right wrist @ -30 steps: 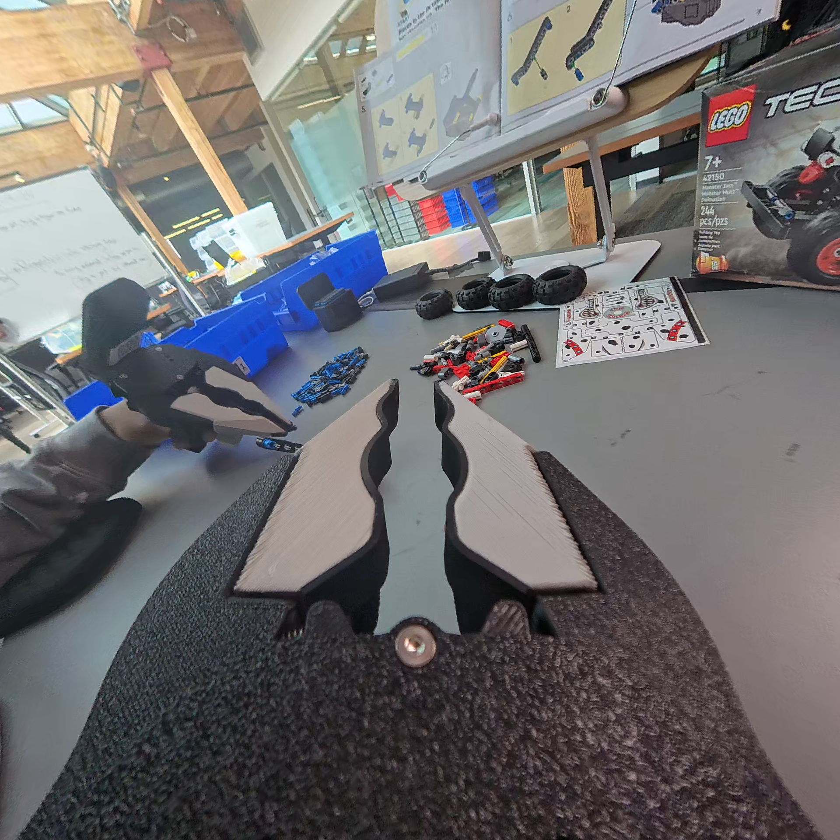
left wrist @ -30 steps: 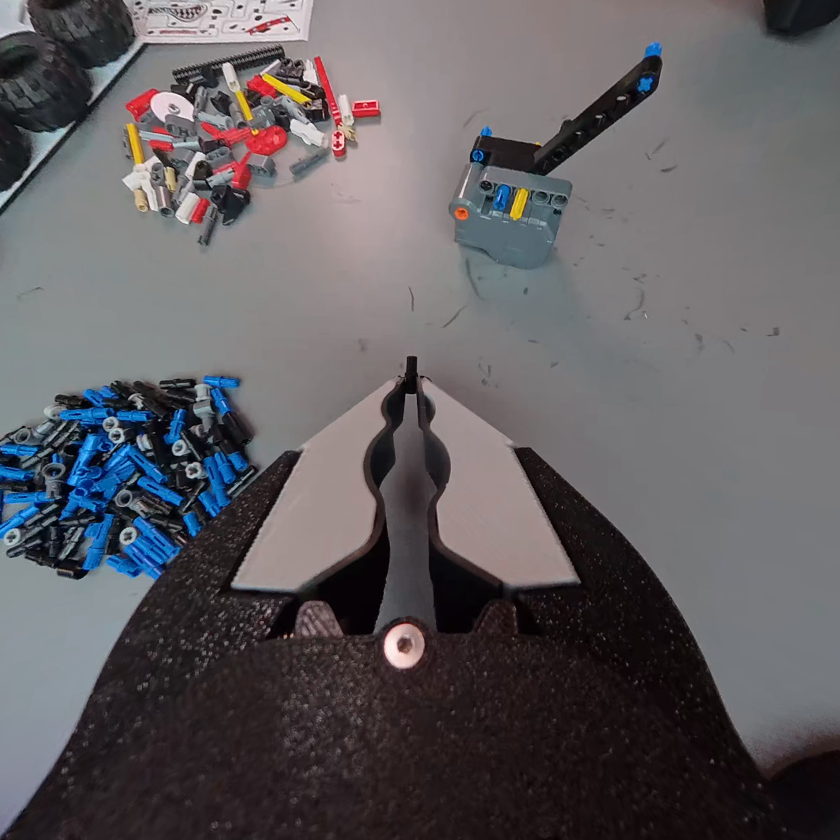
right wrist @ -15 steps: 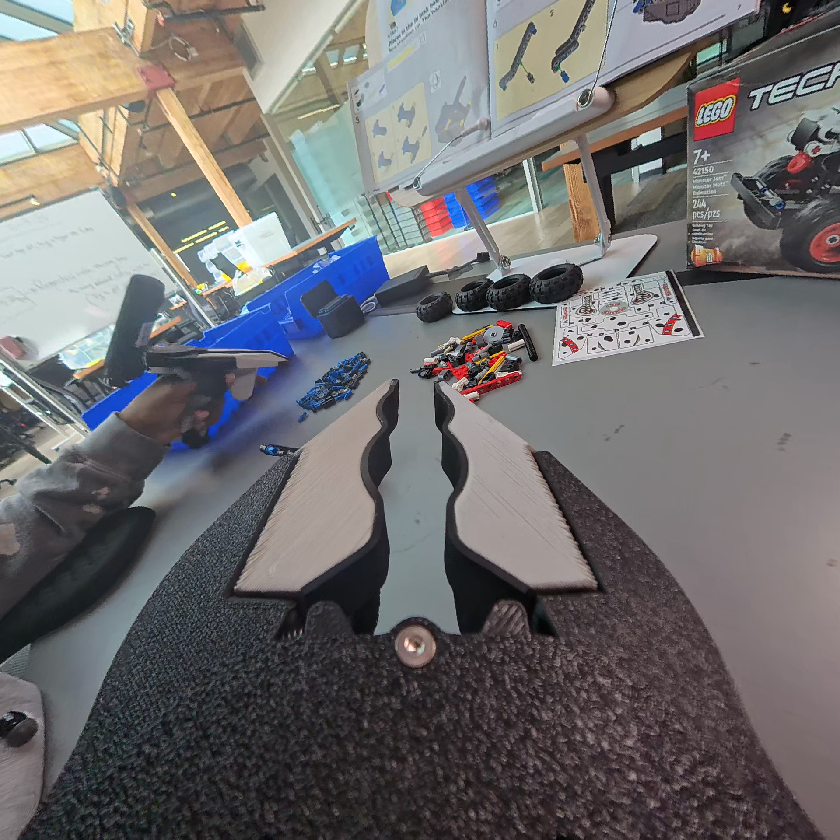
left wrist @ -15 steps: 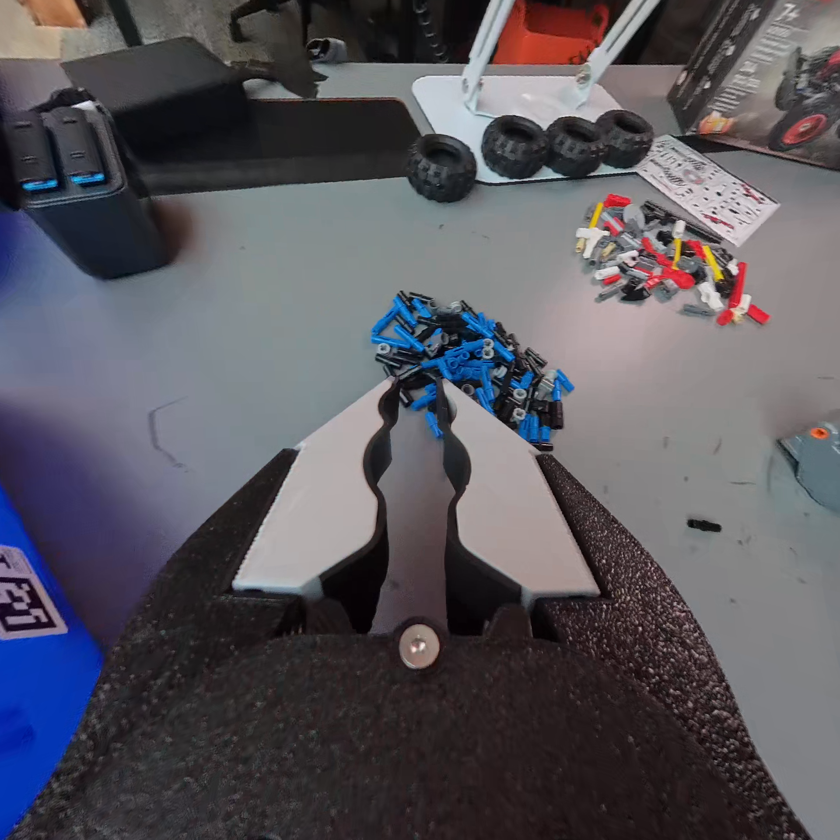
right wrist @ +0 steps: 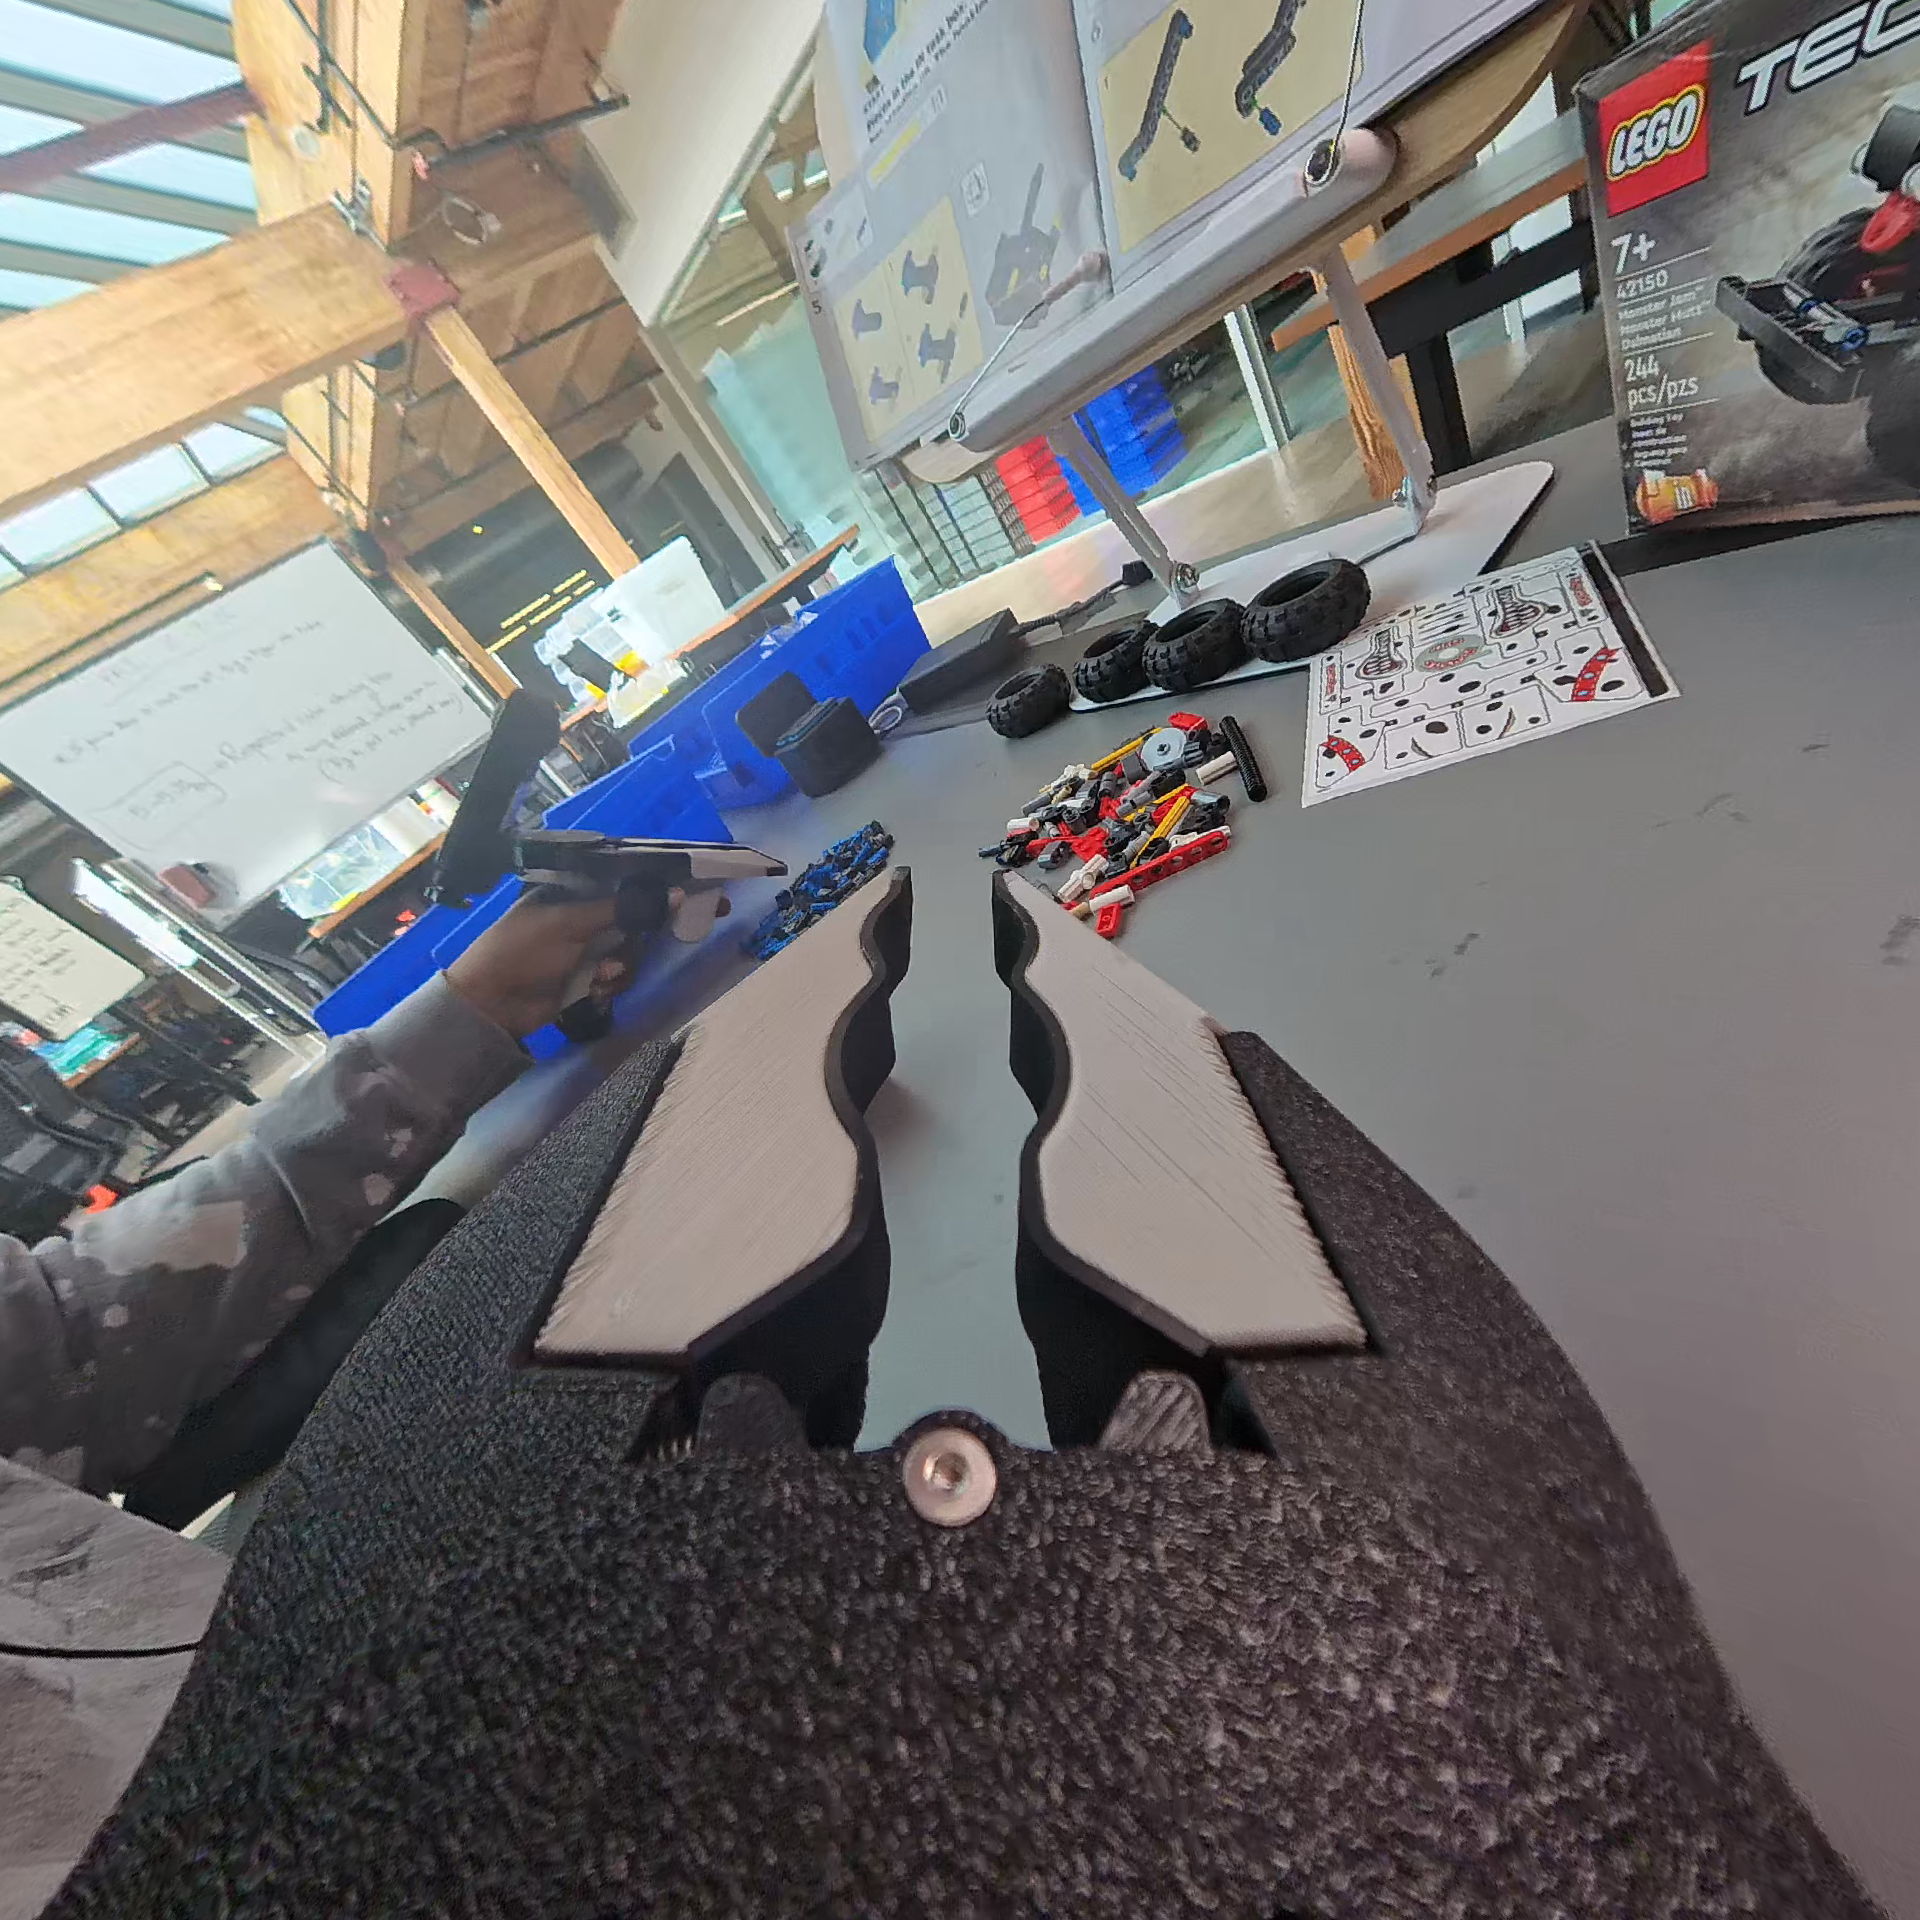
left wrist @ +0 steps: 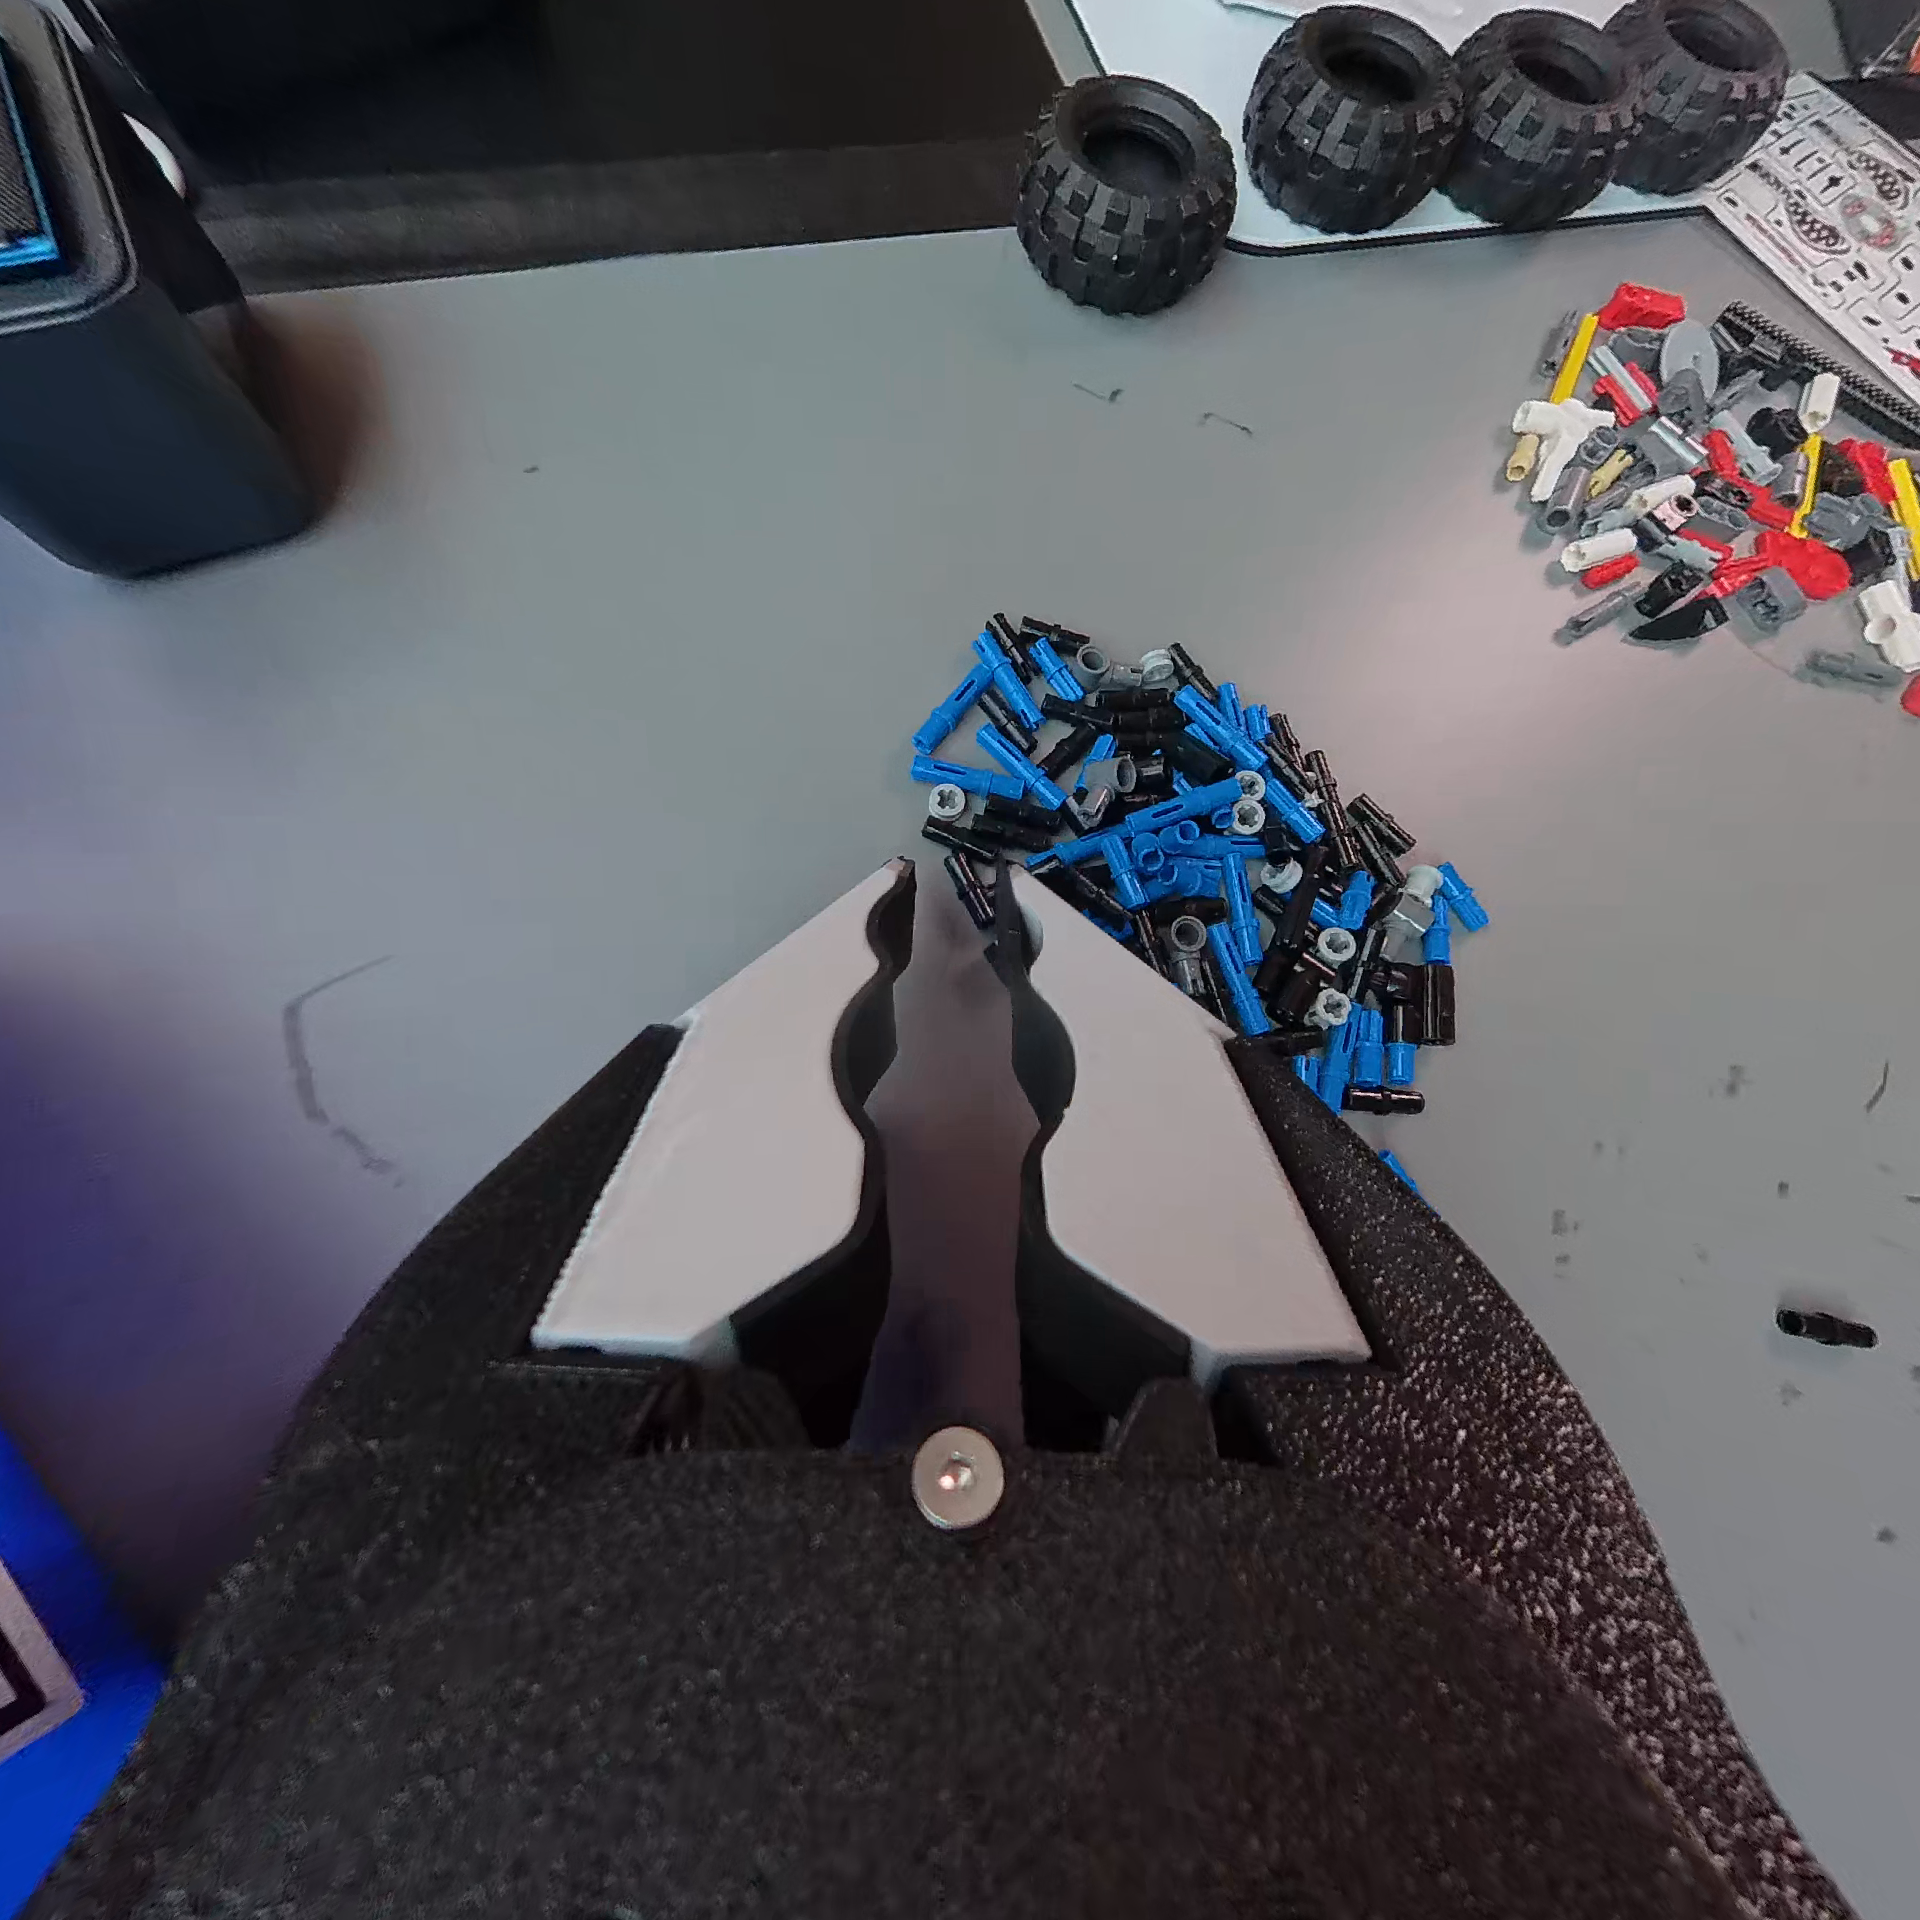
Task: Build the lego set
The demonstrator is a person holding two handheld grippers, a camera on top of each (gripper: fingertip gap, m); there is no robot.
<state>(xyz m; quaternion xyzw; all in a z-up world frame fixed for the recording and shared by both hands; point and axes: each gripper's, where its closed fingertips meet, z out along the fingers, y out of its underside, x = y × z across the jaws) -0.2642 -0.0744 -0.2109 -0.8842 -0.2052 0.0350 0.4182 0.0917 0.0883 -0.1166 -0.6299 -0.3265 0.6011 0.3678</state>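
Note:
My left gripper (left wrist: 958,878) is open and hovers at the near left edge of a pile of blue and black pins (left wrist: 1195,831). One black pin (left wrist: 966,899) of the pile lies between its tips. A single loose black pin (left wrist: 1823,1328) lies apart on the grey table at the right. My right gripper (right wrist: 951,888) is open and empty, low over the table (right wrist: 1455,1039). In the right wrist view a hand holds the left gripper (right wrist: 665,862) beside the pin pile (right wrist: 831,888).
A mixed pile of red, yellow, grey and white parts (left wrist: 1745,499) lies to the right, also in the right wrist view (right wrist: 1132,821). Several black tyres (left wrist: 1127,197), a sticker sheet (right wrist: 1475,686), the set's box (right wrist: 1766,260) and an instruction stand (right wrist: 1143,208) are behind. A dark box (left wrist: 104,312) and blue bins (right wrist: 779,675) stand left. Left tips to right tips: about 40 cm.
The left gripper let go of the black pin it held near the grey assembly, opened, and swung left to the pin pile. The right gripper has hardly moved.

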